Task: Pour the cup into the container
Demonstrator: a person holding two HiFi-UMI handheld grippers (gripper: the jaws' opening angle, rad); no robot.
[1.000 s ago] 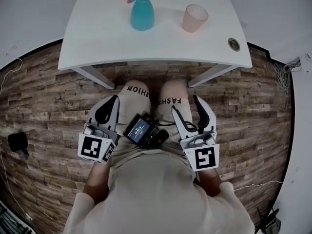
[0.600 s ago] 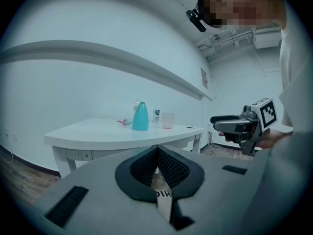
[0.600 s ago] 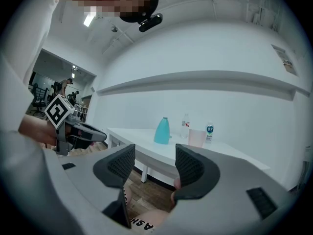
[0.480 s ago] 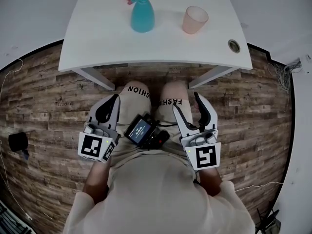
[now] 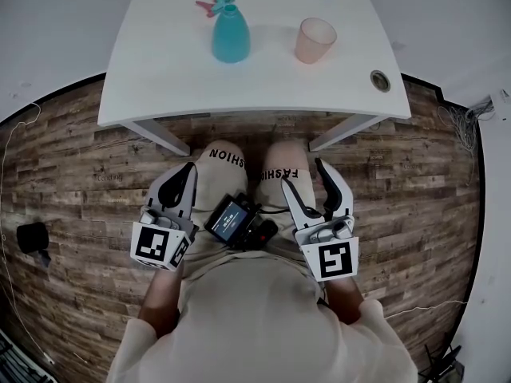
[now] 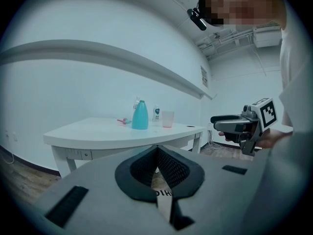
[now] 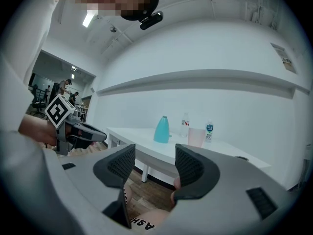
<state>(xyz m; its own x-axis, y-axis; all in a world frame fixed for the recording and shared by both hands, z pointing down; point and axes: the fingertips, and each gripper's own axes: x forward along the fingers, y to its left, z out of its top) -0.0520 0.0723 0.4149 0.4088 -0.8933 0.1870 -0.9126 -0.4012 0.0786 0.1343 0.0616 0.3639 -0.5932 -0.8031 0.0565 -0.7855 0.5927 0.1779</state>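
Hardly anything has shifted: left gripper (image 5: 185, 174) shut empty, right gripper (image 5: 303, 175) half-open empty, both parked at my lap, ready for the pink cup (image 5: 314, 40).

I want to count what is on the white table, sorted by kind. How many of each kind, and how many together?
Pink cup: 1
Teal bottle: 1
Clear bottles, one red-labelled, one blue-labelled: 2
Spray head, pink and teal, lying flat: 1
Total: 5

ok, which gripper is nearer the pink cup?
Right. The right gripper is over the lap, roughly in line with the pink cup; the left gripper is further across, nearer the teal spray bottle.
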